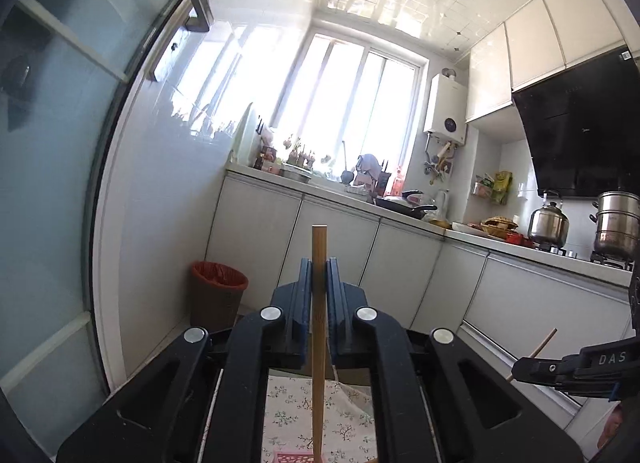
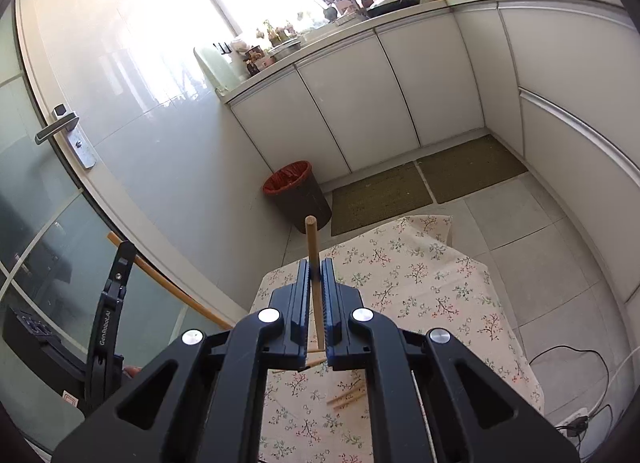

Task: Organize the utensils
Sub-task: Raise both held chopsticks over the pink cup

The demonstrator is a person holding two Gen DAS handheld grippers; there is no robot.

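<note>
My left gripper (image 1: 319,269) is shut on a wooden chopstick (image 1: 319,247) that stands upright between its jaws, high above the floral tablecloth (image 1: 288,415). A pink basket edge (image 1: 292,456) shows below it. My right gripper (image 2: 316,269) is shut on another wooden chopstick (image 2: 312,239), tilted slightly, above the floral tablecloth (image 2: 420,295). Loose chopsticks (image 2: 347,397) lie on the cloth under the right gripper. The right gripper also shows at the right edge of the left wrist view (image 1: 516,371), and the left one at the left of the right wrist view (image 2: 120,259).
A brown bin with a red liner (image 2: 298,195) stands on the floor by the white cabinets (image 2: 380,95). Two green mats (image 2: 424,179) lie before the cabinets. A glass door with a handle (image 2: 56,125) is at left. Cables (image 2: 576,363) lie on the floor at right.
</note>
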